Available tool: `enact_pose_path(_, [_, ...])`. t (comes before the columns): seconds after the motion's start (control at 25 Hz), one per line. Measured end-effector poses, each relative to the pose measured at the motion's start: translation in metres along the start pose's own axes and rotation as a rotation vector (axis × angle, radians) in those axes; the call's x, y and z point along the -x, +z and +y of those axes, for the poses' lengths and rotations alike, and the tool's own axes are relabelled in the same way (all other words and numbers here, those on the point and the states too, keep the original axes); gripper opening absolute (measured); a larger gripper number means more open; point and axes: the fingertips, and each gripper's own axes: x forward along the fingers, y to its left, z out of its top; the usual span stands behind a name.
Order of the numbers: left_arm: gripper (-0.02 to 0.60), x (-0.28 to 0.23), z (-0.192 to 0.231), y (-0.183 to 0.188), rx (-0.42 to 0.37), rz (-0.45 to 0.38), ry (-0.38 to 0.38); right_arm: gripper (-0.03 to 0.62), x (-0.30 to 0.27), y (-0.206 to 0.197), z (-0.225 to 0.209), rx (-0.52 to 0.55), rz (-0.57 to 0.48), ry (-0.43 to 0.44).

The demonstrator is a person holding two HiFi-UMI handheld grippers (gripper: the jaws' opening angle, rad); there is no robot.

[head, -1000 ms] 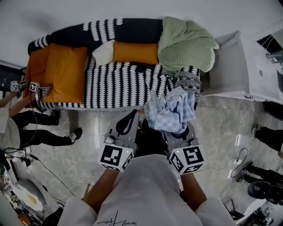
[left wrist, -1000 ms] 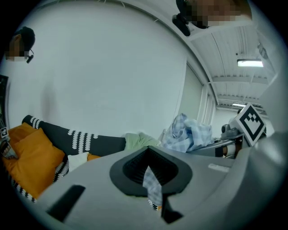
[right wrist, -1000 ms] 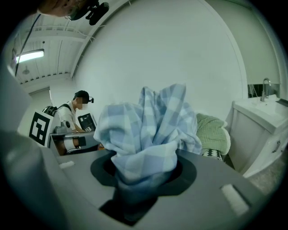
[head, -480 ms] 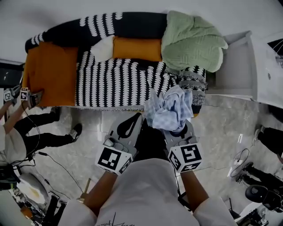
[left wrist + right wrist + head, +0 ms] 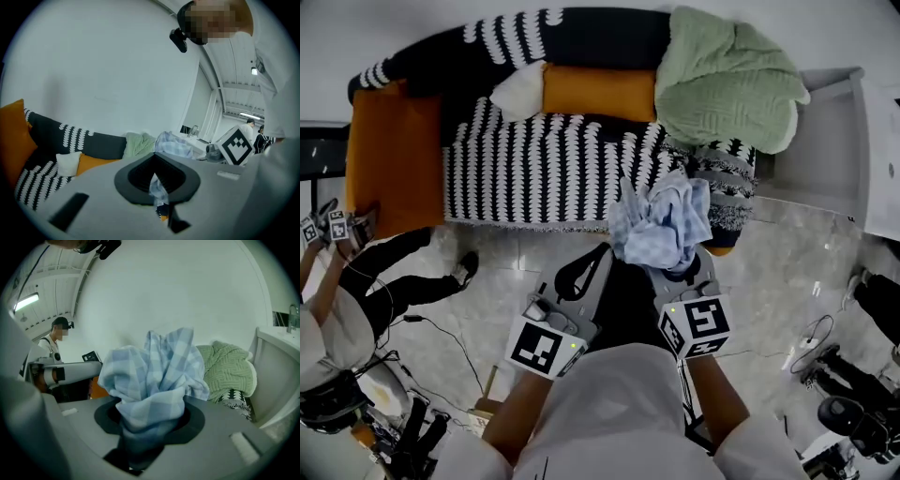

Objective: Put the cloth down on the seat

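Observation:
A crumpled blue checked cloth [image 5: 661, 225] bunches up out of my right gripper [image 5: 679, 270], which is shut on its lower part; in the right gripper view the cloth [image 5: 150, 376] fills the space between the jaws. It hangs in the air over the front right corner of the black-and-white striped sofa seat [image 5: 544, 169]. My left gripper [image 5: 598, 255] is just left of the cloth, over the floor before the sofa. Its jaws stand together with only a thin slit between them [image 5: 157, 180], and the cloth [image 5: 173, 144] shows beyond them.
On the sofa lie an orange cushion [image 5: 595, 91], a white cushion [image 5: 520, 92], a green blanket [image 5: 727, 80] at the right end and a big orange cushion [image 5: 389, 159] at the left end. A white cabinet [image 5: 825, 141] stands right of the sofa. Another person [image 5: 337, 281] stands at left.
Both grippers have moved forward and down toward the sofa's front edge. The cloth stays in the right gripper and now overlaps the seat's front right corner.

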Motion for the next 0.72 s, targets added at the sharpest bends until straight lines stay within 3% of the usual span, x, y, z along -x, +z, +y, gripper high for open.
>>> enact_pose_path(0.72, [0.006,-0.062,0.055,-0.034,0.11,0.009,0.078,0.187,-0.086,-0.044,-0.059,-0.043,0.077,-0.041])
